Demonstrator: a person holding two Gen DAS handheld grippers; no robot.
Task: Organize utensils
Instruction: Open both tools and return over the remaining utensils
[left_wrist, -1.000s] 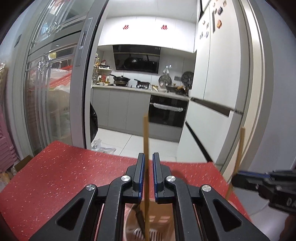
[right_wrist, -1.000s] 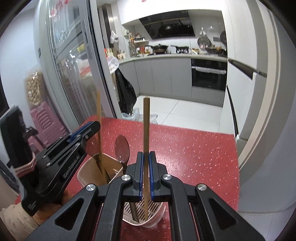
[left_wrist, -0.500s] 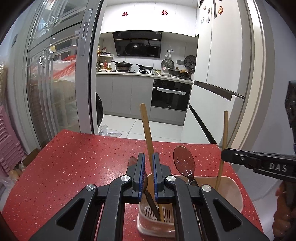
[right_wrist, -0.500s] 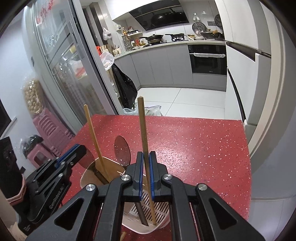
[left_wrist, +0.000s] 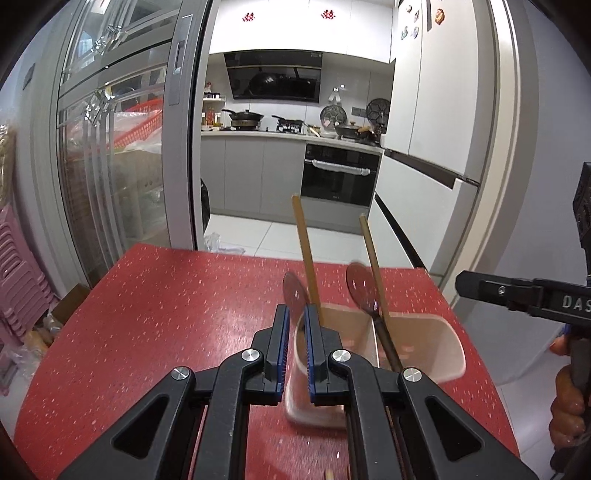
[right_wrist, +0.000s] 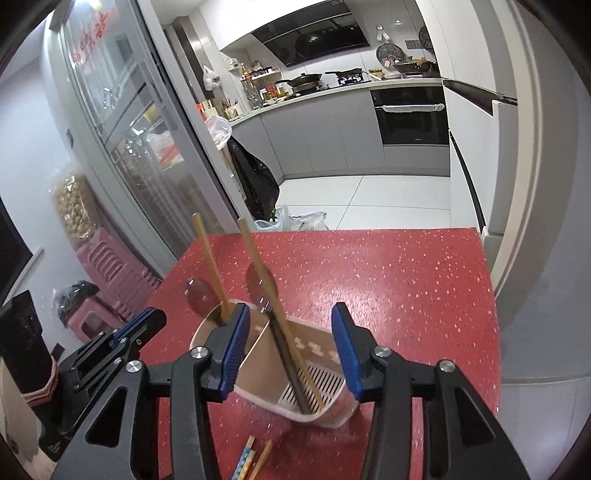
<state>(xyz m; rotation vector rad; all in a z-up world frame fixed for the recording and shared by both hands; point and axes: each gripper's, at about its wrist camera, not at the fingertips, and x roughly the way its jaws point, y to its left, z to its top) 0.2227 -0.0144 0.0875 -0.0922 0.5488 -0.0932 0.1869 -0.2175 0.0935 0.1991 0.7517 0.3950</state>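
Inside the holder stand chopsticks and apparently spoons; both grippers gape, empty.

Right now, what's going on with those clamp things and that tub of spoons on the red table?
A person is sorting utensils with a hand-held gripper in each hand. The right hand-held gripper is open above the holder, holding nothing. The left hand-held gripper, jaws slightly apart, is empty too. Each of the holder's two compartments holds a chopstick and a spoon. More chopsticks lie on the table, waiting.
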